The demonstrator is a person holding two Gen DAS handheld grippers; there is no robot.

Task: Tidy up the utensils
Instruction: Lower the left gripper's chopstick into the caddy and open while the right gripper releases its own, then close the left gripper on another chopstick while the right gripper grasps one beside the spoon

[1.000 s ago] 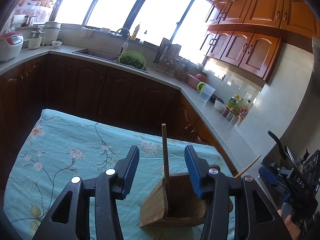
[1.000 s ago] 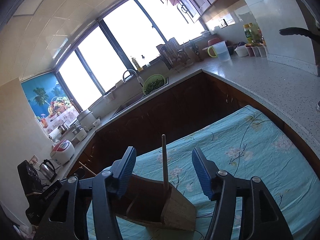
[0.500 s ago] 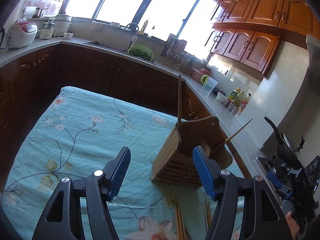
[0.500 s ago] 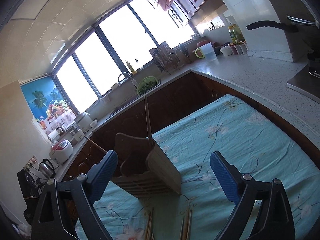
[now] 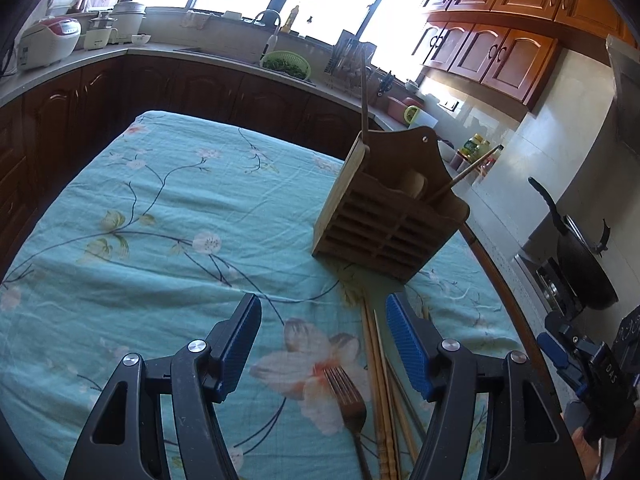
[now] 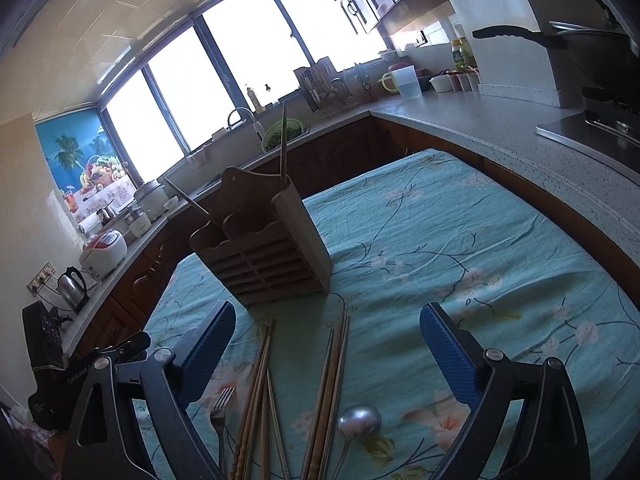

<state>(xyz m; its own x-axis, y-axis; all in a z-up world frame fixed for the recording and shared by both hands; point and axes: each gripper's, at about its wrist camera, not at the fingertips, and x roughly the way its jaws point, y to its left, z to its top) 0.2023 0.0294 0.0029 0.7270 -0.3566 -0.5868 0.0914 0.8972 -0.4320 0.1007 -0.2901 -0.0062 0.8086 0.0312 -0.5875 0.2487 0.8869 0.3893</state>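
Observation:
A wooden utensil holder (image 5: 384,216) (image 6: 264,248) stands on the floral teal tablecloth (image 5: 160,216) with two chopsticks sticking up in it. Several chopsticks (image 5: 380,380) (image 6: 328,384), a fork (image 5: 350,400) (image 6: 220,408) and a metal spoon (image 6: 356,420) lie flat on the cloth in front of the holder. My left gripper (image 5: 324,344) is open and empty, hovering over the fork and chopsticks. My right gripper (image 6: 326,356) is wide open and empty above the same utensils.
A kitchen counter (image 6: 500,120) wraps around the table, with a sink, green colander (image 5: 286,62), dish rack, jug (image 6: 408,82), rice cooker (image 5: 48,42), kettle (image 6: 74,288) and a pan (image 5: 580,256) on the stove. Dark cabinets stand behind the table.
Both grippers have pulled back from the holder, leaving a chopstick standing in it, and tilted down. The loose utensils on the cloth have come into view.

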